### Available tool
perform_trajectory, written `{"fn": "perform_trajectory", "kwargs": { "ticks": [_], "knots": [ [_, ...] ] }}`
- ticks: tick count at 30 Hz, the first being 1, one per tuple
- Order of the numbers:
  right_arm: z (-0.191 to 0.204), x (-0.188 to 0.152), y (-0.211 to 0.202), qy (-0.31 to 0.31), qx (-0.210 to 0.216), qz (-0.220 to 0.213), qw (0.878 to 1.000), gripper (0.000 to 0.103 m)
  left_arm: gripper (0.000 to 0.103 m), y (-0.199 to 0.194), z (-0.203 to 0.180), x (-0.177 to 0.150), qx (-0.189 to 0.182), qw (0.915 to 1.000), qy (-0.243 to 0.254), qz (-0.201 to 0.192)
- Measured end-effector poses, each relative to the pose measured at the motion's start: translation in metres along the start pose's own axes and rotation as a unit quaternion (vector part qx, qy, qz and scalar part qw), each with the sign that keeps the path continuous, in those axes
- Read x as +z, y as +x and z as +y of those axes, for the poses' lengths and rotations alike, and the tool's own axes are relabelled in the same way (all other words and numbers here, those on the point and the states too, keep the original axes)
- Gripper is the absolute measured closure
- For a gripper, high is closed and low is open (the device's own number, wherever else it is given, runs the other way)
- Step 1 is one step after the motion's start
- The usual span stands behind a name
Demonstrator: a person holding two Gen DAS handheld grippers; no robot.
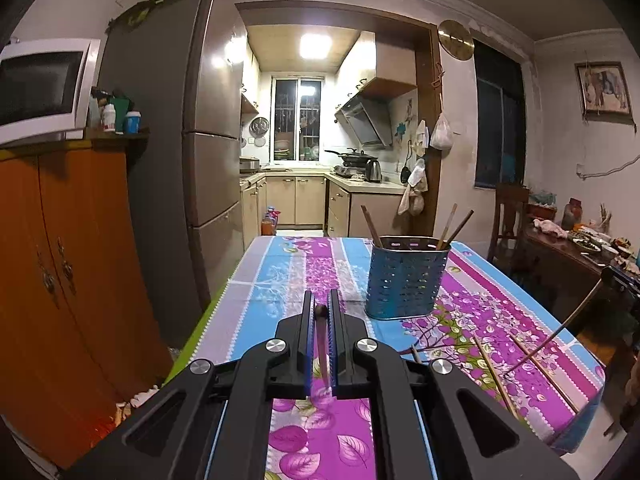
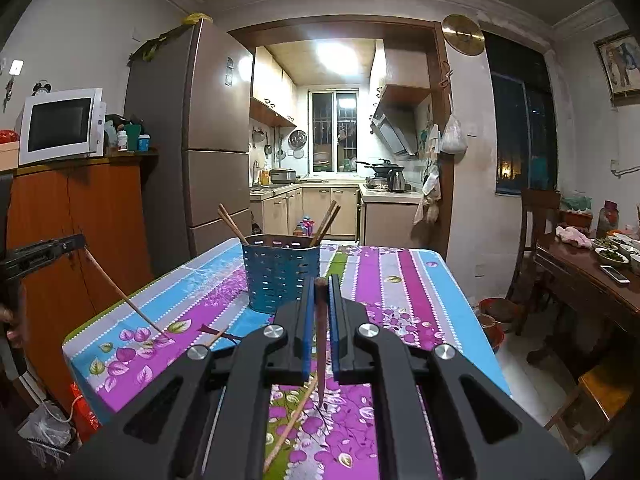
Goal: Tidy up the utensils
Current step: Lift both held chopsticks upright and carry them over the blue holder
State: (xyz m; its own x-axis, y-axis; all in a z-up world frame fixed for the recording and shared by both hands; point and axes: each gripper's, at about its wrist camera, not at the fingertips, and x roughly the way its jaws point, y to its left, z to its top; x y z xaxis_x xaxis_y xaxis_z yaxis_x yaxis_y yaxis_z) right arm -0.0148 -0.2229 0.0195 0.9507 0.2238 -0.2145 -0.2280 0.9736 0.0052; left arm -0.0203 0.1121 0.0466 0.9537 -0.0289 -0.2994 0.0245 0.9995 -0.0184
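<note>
Chopsticks pinched upright in both: left hand-held gripper [image 1: 320,312] and right hand-held gripper [image 2: 320,284] each gripped one, blue holder [image 2: 280,276] ahead mid-frame, nearer the right.

My left wrist camera looks forward along its fingers over the table [image 1: 280,264], the blue holder [image 1: 406,278] ahead and rightward. My right wrist camera faces likewise, the holder [image 2: 280,276] ahead and leftward. Both share the kitchen doorway.
</note>
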Motion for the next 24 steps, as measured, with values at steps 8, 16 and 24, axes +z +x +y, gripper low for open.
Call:
{"fn": "perform_trajectory", "kwargs": {
  "ticks": [8,16,24],
  "knots": [
    [0.002,0.013,0.008,-0.012,0.006,-0.004,1.0,0.098,0.096,0.005,-0.005,0.014,-0.002,1.0,0.007,0.002],
    [0.002,0.023,0.012,-0.013,0.001,-0.008,1.0,0.098,0.096,0.01,-0.015,0.026,0.005,0.9996,0.028,-0.001],
    [-0.001,0.035,0.013,-0.021,-0.002,-0.017,1.0,0.098,0.096,0.014,-0.024,0.032,0.005,0.9991,0.042,0.0]
  ]
}}
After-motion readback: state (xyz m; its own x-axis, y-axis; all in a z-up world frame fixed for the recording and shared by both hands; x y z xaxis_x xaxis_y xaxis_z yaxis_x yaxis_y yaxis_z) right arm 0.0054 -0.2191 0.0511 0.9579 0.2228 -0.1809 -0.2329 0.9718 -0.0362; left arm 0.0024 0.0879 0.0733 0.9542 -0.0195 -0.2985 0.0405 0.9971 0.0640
